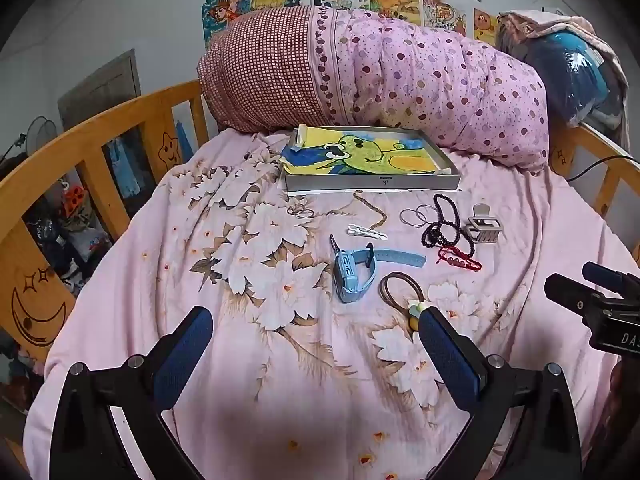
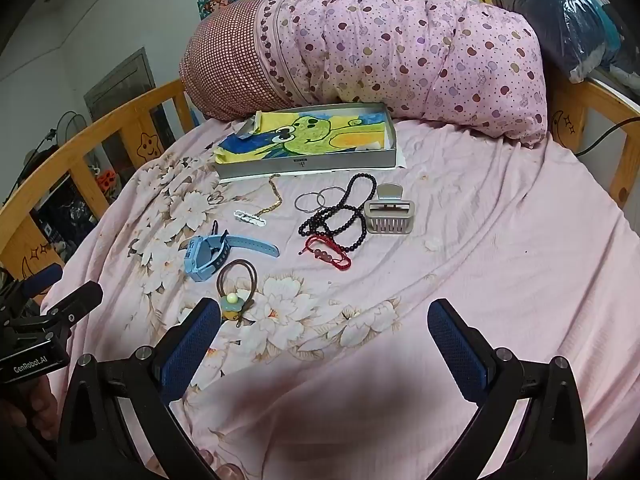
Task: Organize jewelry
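Jewelry lies scattered on a pink floral bedsheet [image 1: 280, 380]: a blue watch [image 1: 354, 270], a brown hair tie with a bead [image 1: 402, 290], a black bead necklace [image 1: 444, 224], a red cord bracelet [image 1: 460, 260], a grey claw clip [image 1: 482, 226], thin rings [image 1: 414, 215], a white clip [image 1: 366, 232] and a gold chain [image 1: 370, 208]. A shallow grey box [image 1: 372, 183] lined with a cartoon drawing sits behind them. My left gripper [image 1: 316, 330] hovers open before the watch. My right gripper [image 2: 324, 322] is open, with the hair tie [image 2: 236, 280] by its left finger.
A rolled pink quilt [image 1: 400, 76] lies behind the box. A wooden bed rail [image 1: 80, 148] curves around the left and right sides. A blue bag [image 2: 572, 28] sits at the back right. The other gripper shows at each view's edge.
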